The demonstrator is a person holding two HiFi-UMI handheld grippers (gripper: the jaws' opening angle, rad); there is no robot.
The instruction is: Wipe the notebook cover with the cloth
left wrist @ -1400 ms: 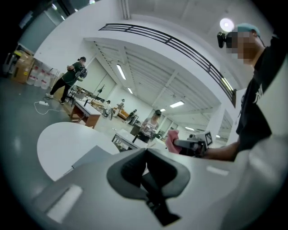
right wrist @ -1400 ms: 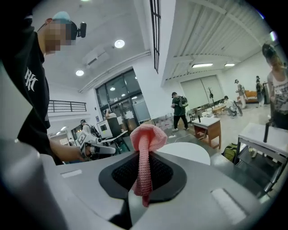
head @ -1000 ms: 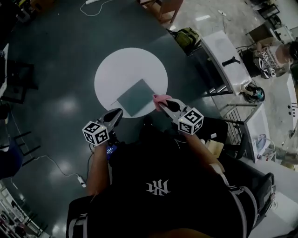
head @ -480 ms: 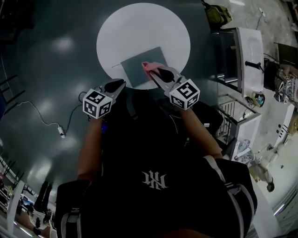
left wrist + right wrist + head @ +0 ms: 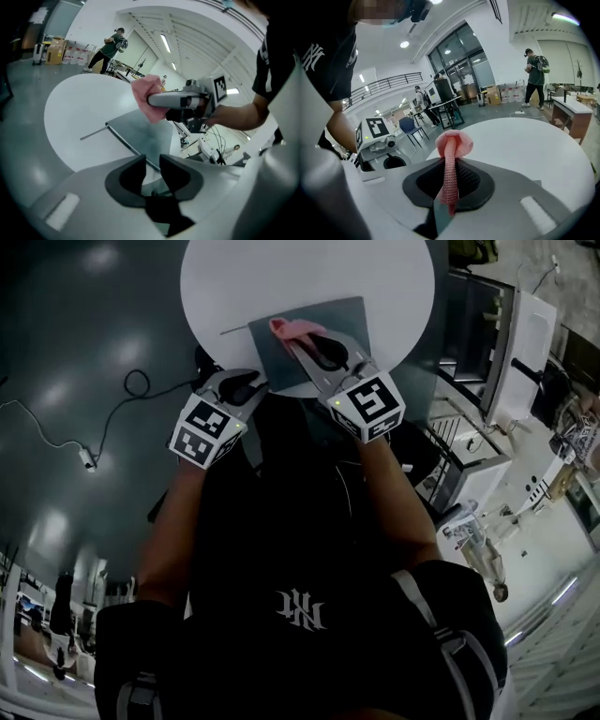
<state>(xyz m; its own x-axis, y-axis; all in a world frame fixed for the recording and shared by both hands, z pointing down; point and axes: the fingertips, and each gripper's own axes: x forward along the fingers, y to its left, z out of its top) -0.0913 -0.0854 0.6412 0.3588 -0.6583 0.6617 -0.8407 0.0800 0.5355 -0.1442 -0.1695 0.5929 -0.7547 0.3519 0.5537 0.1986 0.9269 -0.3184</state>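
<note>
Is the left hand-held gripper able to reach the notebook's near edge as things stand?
Probably yes. The left hand-held gripper, jaws opening and empty, faces the near edge of the notebook with nothing between. The right hand-held gripper holds the pink cloth further along the cover, clear of that edge.

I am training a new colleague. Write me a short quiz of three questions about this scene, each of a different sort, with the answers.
1. Multiple choice: which gripper holds the pink cloth? A) the left B) the right C) neither
2. True or false: the grey notebook lies on the floor.
3. Fill in: the white table has a ____ top.

Key:
1. B. The right gripper is shut on the cloth. The left gripper has its jaws opening, with nothing between them.
2. False. It lies on the table.
3. round
</note>
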